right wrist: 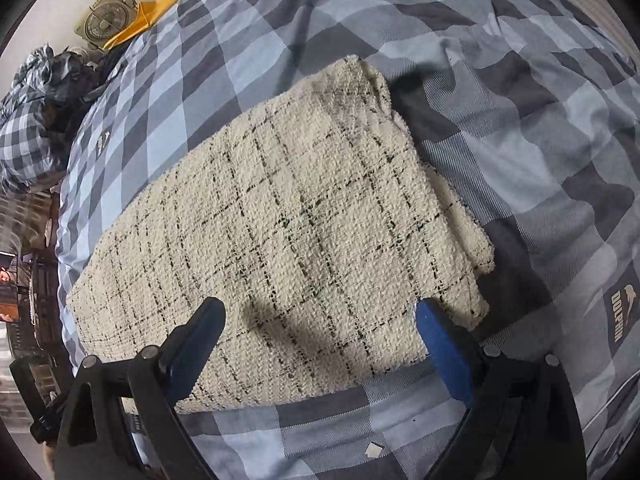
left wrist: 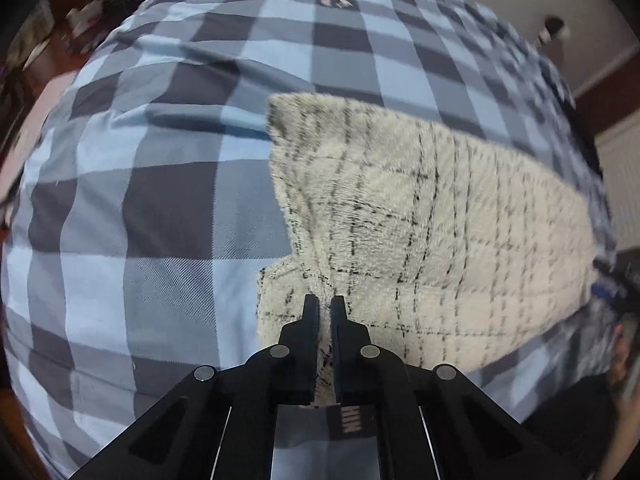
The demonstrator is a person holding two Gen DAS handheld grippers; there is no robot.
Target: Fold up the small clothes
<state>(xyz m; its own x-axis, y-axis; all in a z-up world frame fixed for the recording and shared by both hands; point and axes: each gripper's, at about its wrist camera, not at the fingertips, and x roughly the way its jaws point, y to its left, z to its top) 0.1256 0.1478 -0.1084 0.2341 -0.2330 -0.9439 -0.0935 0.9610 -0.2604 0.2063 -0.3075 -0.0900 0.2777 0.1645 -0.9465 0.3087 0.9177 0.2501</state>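
Note:
A cream knitted garment with thin black check lines (left wrist: 420,220) lies on a blue and grey checked bedcover (left wrist: 160,200). My left gripper (left wrist: 325,304) is shut on the garment's near edge, and the cloth bunches into a raised pleat between the fingers. In the right wrist view the same garment (right wrist: 288,220) lies folded flat, with stacked layers along its right edge. My right gripper (right wrist: 320,312) hovers above its near edge, open wide, with nothing pinched between the black finger (right wrist: 200,328) and the blue-padded finger (right wrist: 440,336).
The checked bedcover (right wrist: 540,160) spreads all round the garment. A rumpled checked pillow or quilt (right wrist: 28,120), a yellow cloth (right wrist: 152,12) and a round fan-like object (right wrist: 104,20) sit at the far left. Room walls (left wrist: 600,40) show beyond the bed.

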